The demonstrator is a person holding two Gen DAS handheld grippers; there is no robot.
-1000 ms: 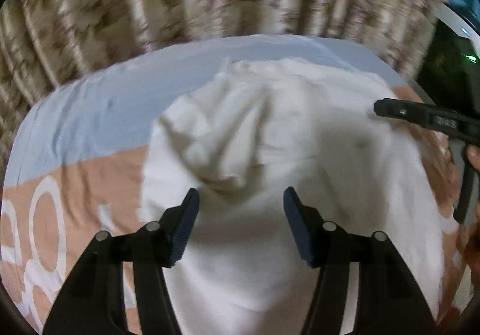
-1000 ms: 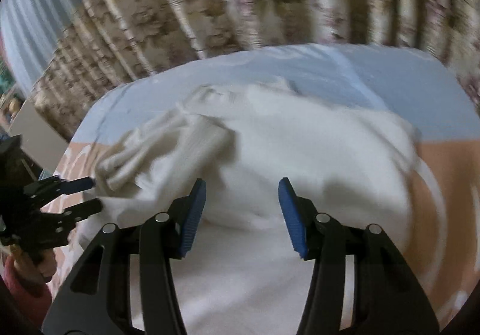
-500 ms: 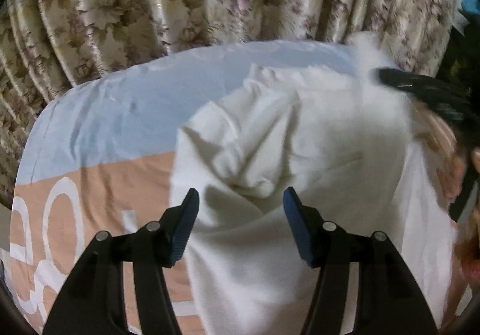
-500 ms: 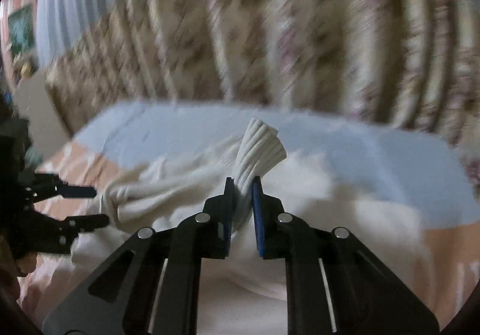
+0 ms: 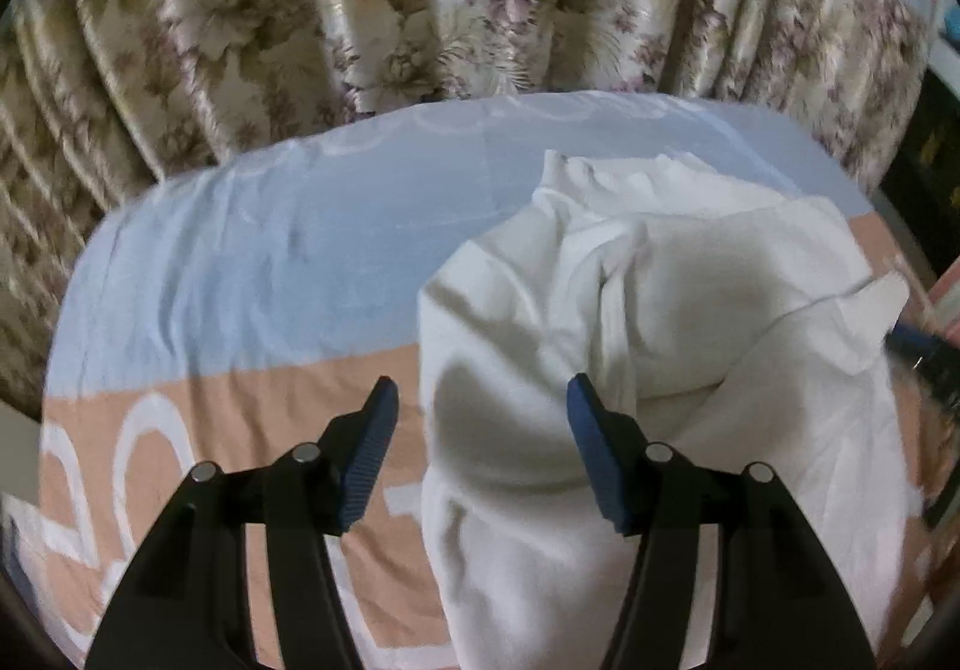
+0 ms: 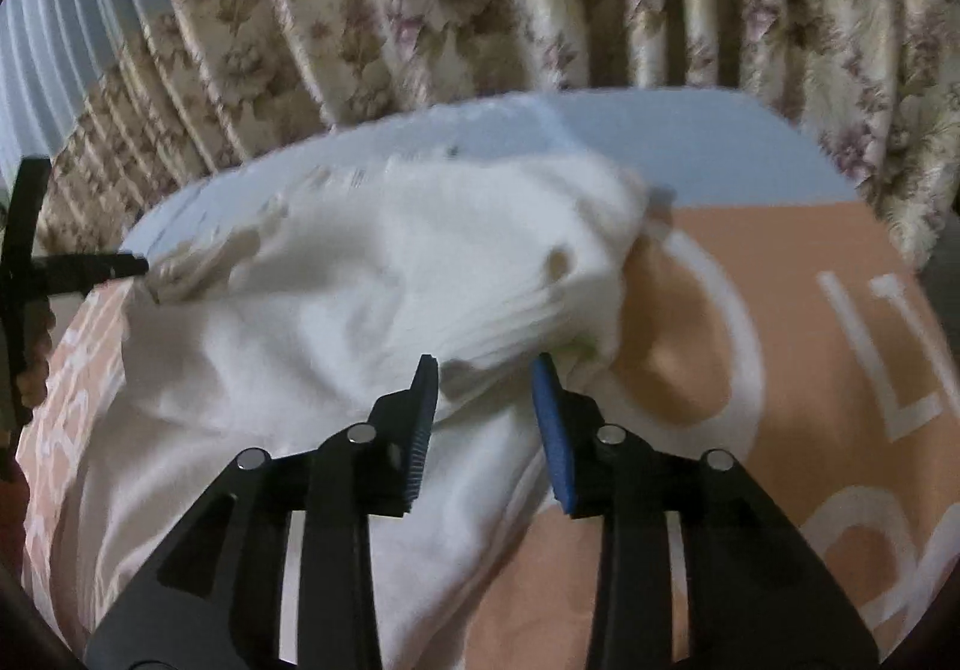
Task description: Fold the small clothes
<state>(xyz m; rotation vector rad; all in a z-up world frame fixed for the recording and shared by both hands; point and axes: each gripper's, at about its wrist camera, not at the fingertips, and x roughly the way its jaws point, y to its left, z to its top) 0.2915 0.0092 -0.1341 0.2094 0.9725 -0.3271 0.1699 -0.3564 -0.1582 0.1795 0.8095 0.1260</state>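
Observation:
A white long-sleeved garment [image 5: 660, 310] lies crumpled on the bed, its sleeves folded in over the body. My left gripper [image 5: 480, 418] hovers open above the garment's left edge, with nothing between its pads. In the right wrist view the garment [image 6: 336, 310] fills the middle, and its ribbed cuff [image 6: 534, 304] lies just ahead of my right gripper [image 6: 486, 388]. That gripper's jaws are opening; cloth lies under the gap, and the pads do not press on it. The right gripper [image 5: 918, 352] also shows at the left view's right edge.
The bed sheet [image 5: 240, 262] is pale blue at the far end and peach with white lettering [image 6: 780, 310] nearer to me. A floral curtain [image 5: 420, 10] hangs right behind the bed. The left gripper [image 6: 90, 268] shows at the right view's left edge.
My right gripper shut on the ribbed cuff, lifted and carried it across, and its jaws now stand apart with the cuff lying on the garment. The left gripper shifted left of the garment.

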